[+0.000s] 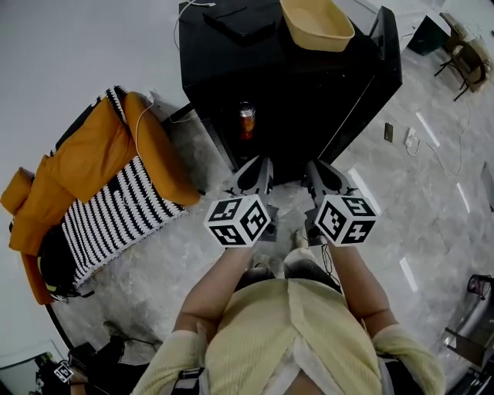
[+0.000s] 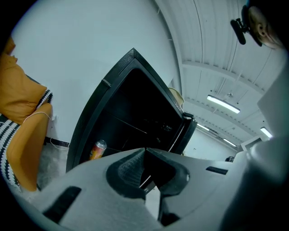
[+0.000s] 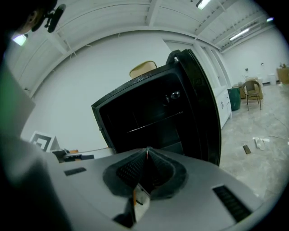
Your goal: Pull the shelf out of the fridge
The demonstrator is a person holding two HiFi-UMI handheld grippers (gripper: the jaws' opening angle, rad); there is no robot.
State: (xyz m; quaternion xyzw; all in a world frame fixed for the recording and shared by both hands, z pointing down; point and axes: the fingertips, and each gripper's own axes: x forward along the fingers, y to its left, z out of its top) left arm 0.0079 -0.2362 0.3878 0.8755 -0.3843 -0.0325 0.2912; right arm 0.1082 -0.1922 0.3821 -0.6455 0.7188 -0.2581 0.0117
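Note:
A small black fridge (image 1: 309, 85) stands on the floor with its door (image 1: 382, 69) swung open to the right. Inside, a thin wire shelf (image 3: 156, 122) crosses the dark cavity; the same shelf (image 2: 131, 126) shows faintly in the left gripper view. An orange drink can (image 1: 246, 121) stands in the fridge's lower left, also seen as the can (image 2: 97, 150). My left gripper (image 1: 258, 166) and right gripper (image 1: 312, 171) hover side by side just before the fridge opening, both shut and empty, touching nothing.
A tan basin (image 1: 316, 23) and a dark flat item (image 1: 243, 23) rest on the fridge top. An orange cushioned seat with a striped blanket (image 1: 108, 193) lies left. A chair (image 1: 463, 54) stands far right; cables and small items (image 1: 409, 139) lie on the floor.

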